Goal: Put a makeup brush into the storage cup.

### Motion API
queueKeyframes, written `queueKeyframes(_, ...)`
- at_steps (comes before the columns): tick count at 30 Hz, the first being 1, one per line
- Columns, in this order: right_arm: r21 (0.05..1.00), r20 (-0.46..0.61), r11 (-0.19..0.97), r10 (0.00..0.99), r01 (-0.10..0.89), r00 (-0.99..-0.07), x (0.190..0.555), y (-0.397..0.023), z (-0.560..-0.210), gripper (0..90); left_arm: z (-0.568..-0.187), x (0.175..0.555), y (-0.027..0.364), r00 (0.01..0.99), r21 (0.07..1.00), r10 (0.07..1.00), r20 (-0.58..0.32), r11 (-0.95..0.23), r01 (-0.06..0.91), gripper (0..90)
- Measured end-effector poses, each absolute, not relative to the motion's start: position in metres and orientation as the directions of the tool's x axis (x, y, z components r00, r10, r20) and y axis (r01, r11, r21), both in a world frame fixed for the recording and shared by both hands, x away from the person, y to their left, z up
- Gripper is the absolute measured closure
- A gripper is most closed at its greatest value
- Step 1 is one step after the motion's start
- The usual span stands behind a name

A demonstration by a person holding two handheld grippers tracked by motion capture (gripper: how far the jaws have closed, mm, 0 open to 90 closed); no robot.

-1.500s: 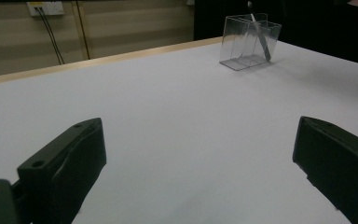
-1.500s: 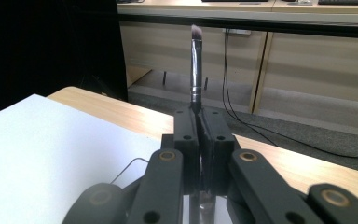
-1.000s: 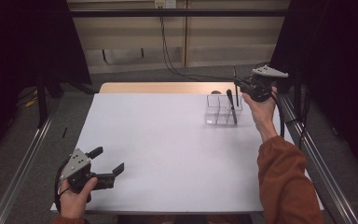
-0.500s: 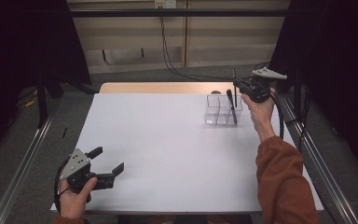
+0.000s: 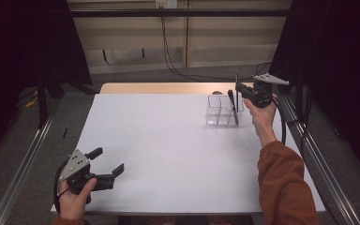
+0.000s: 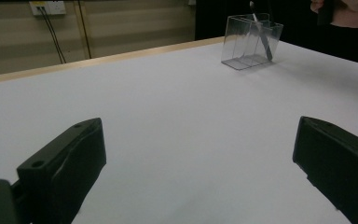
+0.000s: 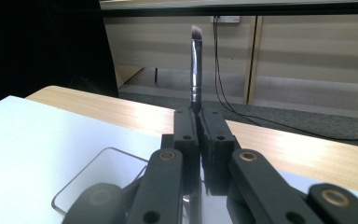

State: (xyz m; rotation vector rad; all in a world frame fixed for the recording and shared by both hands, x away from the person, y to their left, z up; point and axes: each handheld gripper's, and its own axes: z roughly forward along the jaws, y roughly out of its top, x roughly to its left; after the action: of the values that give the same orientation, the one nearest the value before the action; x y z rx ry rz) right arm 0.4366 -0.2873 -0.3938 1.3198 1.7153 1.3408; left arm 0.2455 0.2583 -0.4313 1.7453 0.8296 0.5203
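Observation:
My right gripper (image 5: 238, 89) hovers at the far right of the table, just over a clear plastic organizer (image 5: 218, 112). It is shut on a thin makeup brush (image 7: 196, 65), which stands upright with its bristles on top; the jaws pinch its lower handle. The same brush (image 5: 236, 78) shows as a thin vertical line above the organizer. A second, dark brush (image 5: 232, 105) leans inside the organizer's right compartment. My left gripper (image 5: 108, 159) rests near the table's front left corner, open with nothing between its jaws (image 6: 196, 144); from there the organizer (image 6: 251, 42) stands far off.
The white table top (image 5: 168, 150) has a wooden strip (image 5: 159, 88) along its far edge. Metal rails (image 5: 23, 154) run along both sides. Cables (image 5: 178, 61) hang down the back wall. An orange sleeve (image 5: 286, 183) reaches along the right edge.

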Motion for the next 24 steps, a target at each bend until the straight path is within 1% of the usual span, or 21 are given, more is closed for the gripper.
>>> queueKeyframes(5,0.934,0.143,-0.017,0.933,0.357,-0.332,0.435,-0.291,-0.401,86.7,-0.431,0.246,0.258,0.662,0.945,0.748,-0.056,-0.174,0.277,2.5)
queueKeyframes(24,0.925,0.161,-0.03,0.934,0.379,-0.32,0.429,-0.294,-0.415,86.6,-0.432,0.246,0.257,0.664,0.945,0.746,-0.056,-0.175,0.277,2.5)
